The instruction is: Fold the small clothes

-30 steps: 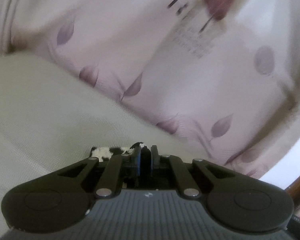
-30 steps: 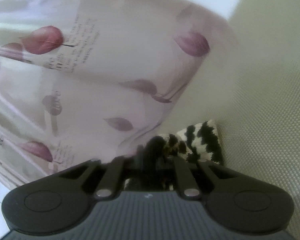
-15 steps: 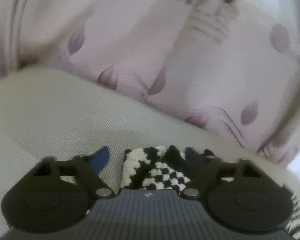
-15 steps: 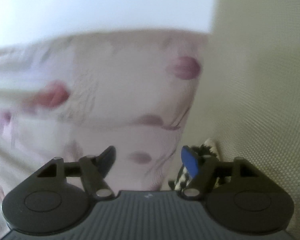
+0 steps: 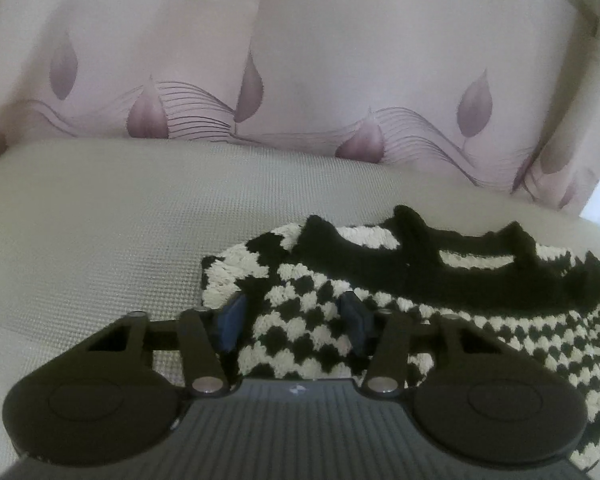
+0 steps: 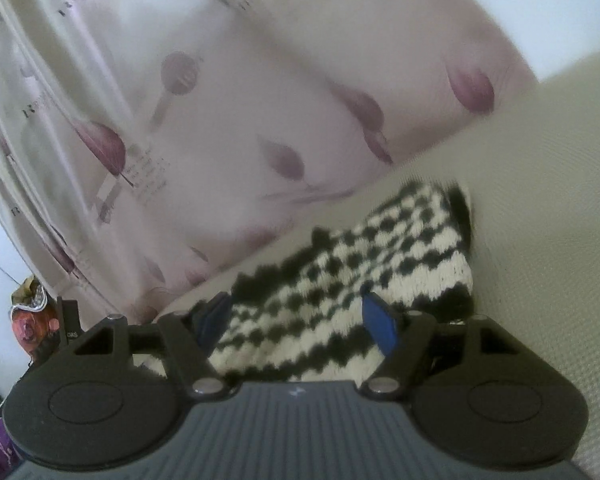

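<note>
Beige woven cushion (image 5: pixel 100 216) under floral curtain (image 5: pixel 340 60), left gripper (image 5: pixel 294 322) part-open and just closing over black-and-white knit garment (image 5: pixel 380 280) – pad contact unclear, right gripper (image 6: pixel 298 320) wide open above same knit – holding nothing.

The small knitted garment (image 5: pixel 400 304) is black and cream. Most of it has a little checker pattern, like a game board. A thick black band runs across its top part, with a cream strip showing through a long gap in the band (the black bits stick up in small bumps). It lies flat on the beige woven surface (image 5: pixel 100 220), in the lower right of the left wrist view. In the right wrist view the same piece (image 6: pixel 340 280) sits in the lower middle of the frame and slants up to the right. There its far end has a cream ribbed edge with a black rim, and it looks a bit blurry.
</note>
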### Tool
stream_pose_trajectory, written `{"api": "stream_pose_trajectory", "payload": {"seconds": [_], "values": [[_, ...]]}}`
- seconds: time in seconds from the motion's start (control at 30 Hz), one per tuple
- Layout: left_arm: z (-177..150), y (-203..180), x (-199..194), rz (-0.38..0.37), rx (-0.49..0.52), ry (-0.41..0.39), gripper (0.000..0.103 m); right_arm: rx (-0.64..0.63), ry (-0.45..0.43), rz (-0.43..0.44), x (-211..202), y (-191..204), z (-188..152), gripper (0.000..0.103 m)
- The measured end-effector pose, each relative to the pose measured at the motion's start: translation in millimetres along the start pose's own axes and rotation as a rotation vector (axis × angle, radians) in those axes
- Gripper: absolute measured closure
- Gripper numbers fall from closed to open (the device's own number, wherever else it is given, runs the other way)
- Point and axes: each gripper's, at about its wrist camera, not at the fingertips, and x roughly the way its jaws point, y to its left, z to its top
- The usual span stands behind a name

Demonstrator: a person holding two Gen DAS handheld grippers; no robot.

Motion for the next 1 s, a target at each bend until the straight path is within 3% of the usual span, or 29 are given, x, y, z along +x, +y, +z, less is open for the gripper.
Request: {"api": "stream_pose_trajectory", "payload": {"seconds": [0.03, 0.17, 0.23, 0.3, 0.37, 0.43, 0.5, 0.53, 0.57, 0.6, 0.7, 0.77, 0.8, 0.87, 1.0], "values": [[0, 3, -2, 0.0, -0.026, 0.001, 0.081, 0.023, 0.007, -0.001, 1, -4, 0, 0.03], [-2, 22, -23, 0.064, -0.154, -0.021, 0.09, 0.14, -0.021, 0.029, -6, -24, -1, 0.032], [-6, 38, -36, 0.109, -0.229, -0.048, 0.103, 0.213, -0.053, 0.046, -13, -37, -3, 0.032], [-9, 56, -40, 0.099, -0.286, -0.06, 0.103, 0.259, -0.074, 0.056, -16, -45, -3, 0.032], [-12, 60, -35, 0.105, -0.269, -0.038, 0.103, 0.277, -0.079, 0.062, -16, -49, -3, 0.032], [-14, 58, -36, 0.053, -0.251, -0.04, 0.103, 0.266, -0.079, 0.054, -14, -48, -3, 0.032], [-12, 46, -40, 0.022, -0.19, -0.046, 0.082, 0.255, -0.074, 0.051, -14, -46, -3, 0.032], [-11, 39, -38, 0.009, -0.155, -0.025, 0.046, 0.255, -0.074, 0.05, -14, -46, -3, 0.032], [-10, 33, -37, 0.002, -0.122, -0.015, 0.016, 0.26, -0.074, 0.051, -13, -46, -2, 0.032], [-10, 26, -36, -0.001, -0.085, -0.022, 0.009, 0.265, -0.074, 0.052, -13, -47, -3, 0.032], [-13, 9, -33, -0.018, 0.026, 0.005, 0.027, 0.281, -0.078, 0.057, -14, -50, -4, 0.032], [-16, 2, -27, -0.017, 0.049, 0.033, 0.077, 0.279, -0.079, 0.057, -14, -50, -4, 0.032], [-17, -1, -27, 0.007, 0.063, 0.027, 0.084, 0.276, -0.08, 0.055, -14, -49, -4, 0.032], [-17, 0, -36, 0.024, 0.037, -0.006, 0.087, 0.269, -0.08, 0.052, -14, -48, -4, 0.032], [-19, 24, -69, 0.053, -0.171, -0.086, 0.088, 0.266, -0.084, 0.05, -15, -48, -5, 0.032]]}}
